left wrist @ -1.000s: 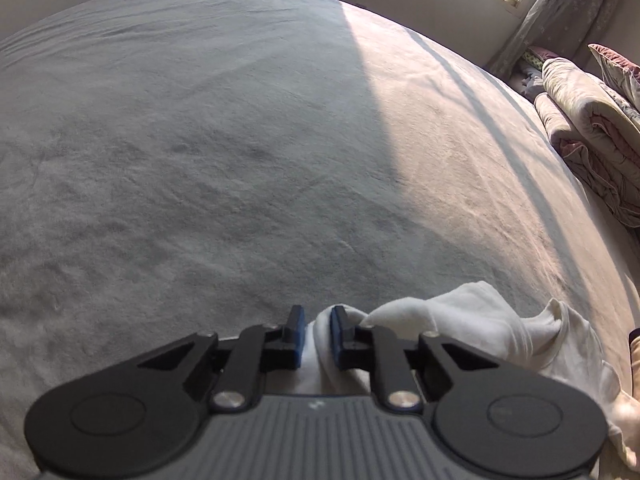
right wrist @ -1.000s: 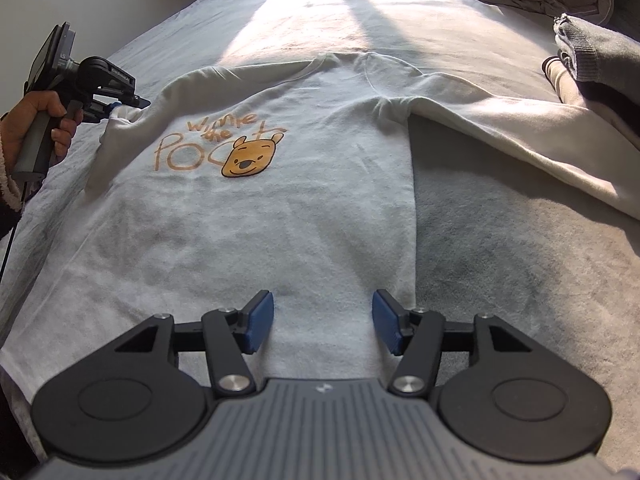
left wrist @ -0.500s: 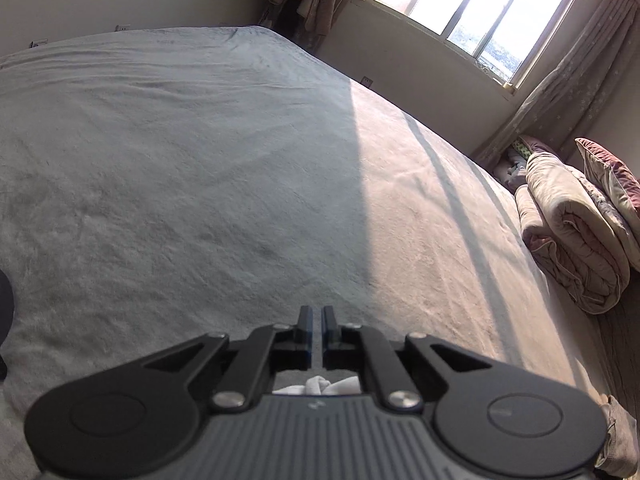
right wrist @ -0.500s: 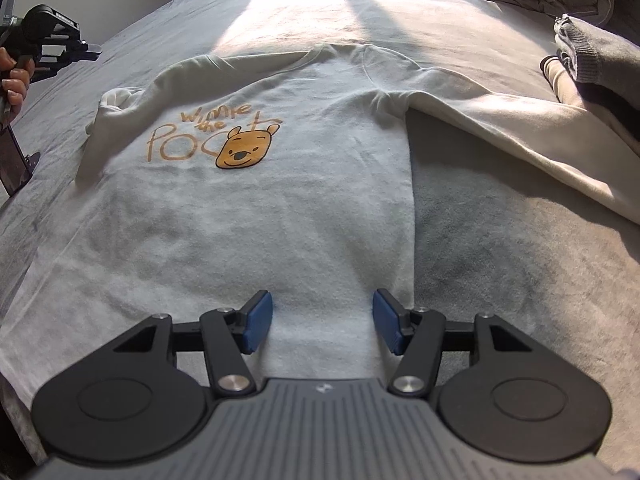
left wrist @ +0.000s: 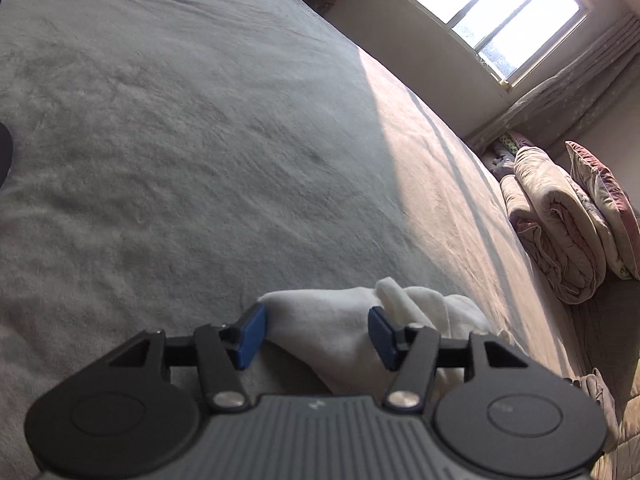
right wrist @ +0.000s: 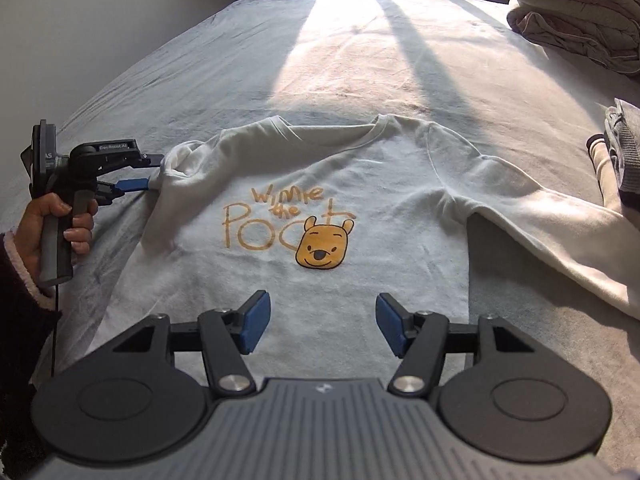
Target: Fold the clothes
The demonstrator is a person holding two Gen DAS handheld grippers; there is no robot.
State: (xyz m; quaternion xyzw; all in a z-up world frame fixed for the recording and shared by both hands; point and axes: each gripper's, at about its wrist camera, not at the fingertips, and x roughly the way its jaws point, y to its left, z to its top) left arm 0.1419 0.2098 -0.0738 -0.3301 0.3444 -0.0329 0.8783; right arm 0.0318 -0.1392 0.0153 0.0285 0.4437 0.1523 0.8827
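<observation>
White sweatshirt lies face up and spread flat on the bed, neckline away from the right wrist camera, hem nearest. Chest print: orange lettering above a yellow bear face. One sleeve runs out straight to the right, partly in sunlight. The opposite sleeve is bunched and folded in at the shoulder, forming a raised, crumpled lump at the garment's left edge. Body fabric shows only mild wrinkles.

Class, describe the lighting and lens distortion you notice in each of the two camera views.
Left wrist view: blown-out bright window, sunlit band across the grey plush bedspread, edges bowed by fisheye. Right wrist view: sun stripes reach the cream Pooh-print sweatshirt; corners curve.
</observation>
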